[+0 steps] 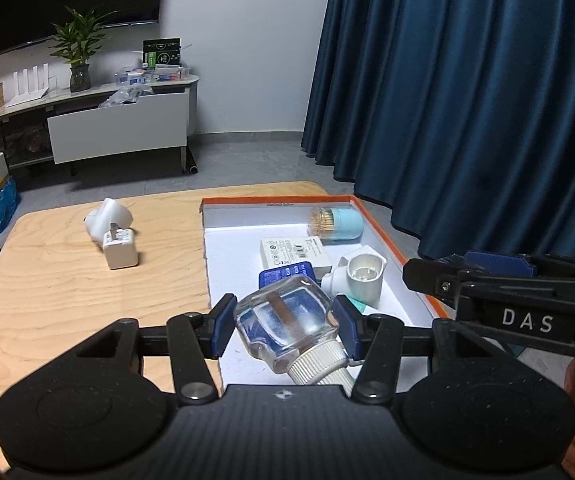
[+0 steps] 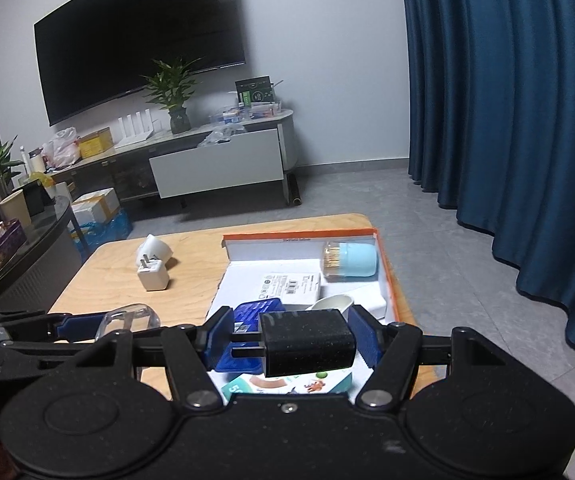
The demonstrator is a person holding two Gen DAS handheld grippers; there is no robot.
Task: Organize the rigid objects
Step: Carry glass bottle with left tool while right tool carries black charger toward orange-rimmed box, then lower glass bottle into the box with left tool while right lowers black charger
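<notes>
- Clear glass bottle (image 1: 287,320) with a white ribbed cap sat pinched in the left gripper (image 1: 285,330), over the near end of the orange-rimmed box (image 1: 391,236).
- Black charger (image 2: 307,346) was clamped in the right gripper (image 2: 291,340), also above that box.
- White charger (image 1: 119,250) stood on the wooden table (image 1: 47,280), left of the box.

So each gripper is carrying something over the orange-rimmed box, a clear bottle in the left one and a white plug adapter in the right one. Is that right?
Nearly. The right gripper holds a black plug adapter, not a white one, as the right wrist view shows. The white adapter sits on the wooden table. The left gripper does hold the clear bottle over the orange-rimmed box.
</notes>
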